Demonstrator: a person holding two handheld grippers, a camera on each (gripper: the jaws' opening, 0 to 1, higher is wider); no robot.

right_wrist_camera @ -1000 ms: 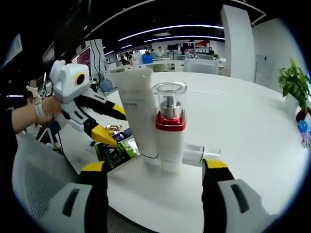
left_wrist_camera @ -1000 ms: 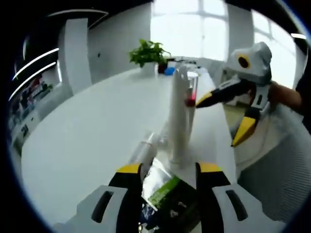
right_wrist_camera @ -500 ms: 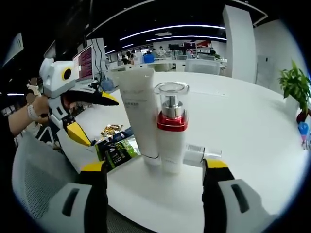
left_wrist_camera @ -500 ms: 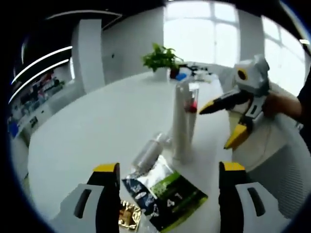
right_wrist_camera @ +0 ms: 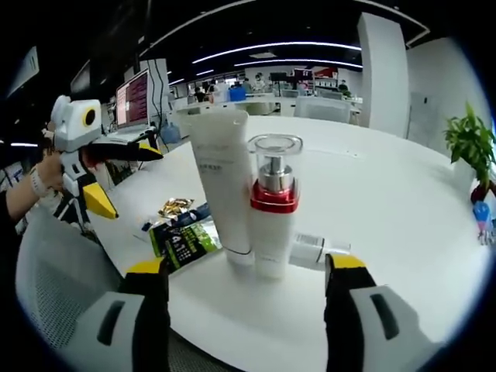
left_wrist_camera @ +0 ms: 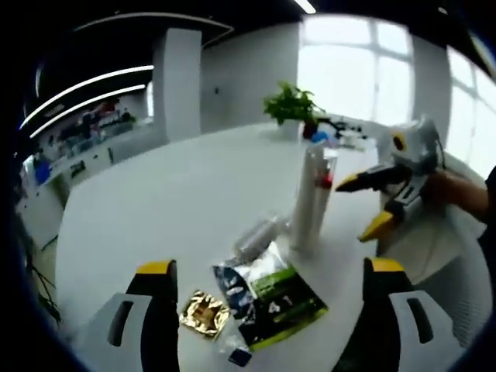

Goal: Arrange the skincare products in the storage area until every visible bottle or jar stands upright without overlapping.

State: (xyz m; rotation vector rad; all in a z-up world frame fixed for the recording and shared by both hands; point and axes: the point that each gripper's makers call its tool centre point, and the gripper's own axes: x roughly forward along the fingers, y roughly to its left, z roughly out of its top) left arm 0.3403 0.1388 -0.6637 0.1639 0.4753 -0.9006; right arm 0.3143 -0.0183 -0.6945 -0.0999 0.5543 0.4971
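Ahead of right hand-held gripper (right_wrist_camera: 244, 267): pump bottle (right_wrist_camera: 273, 209) (upright).

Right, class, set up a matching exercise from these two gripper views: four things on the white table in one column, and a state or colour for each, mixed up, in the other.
Things
1. white tube
2. pump bottle
3. clear bottle
4. gold sachet

States
A. lying on its side behind the standing pair
B. standing on its cap, plain white
C. flat on the table beside the green packet
D. standing upright, red collar under a clear cap

Pairs: 1-B, 2-D, 3-A, 4-C
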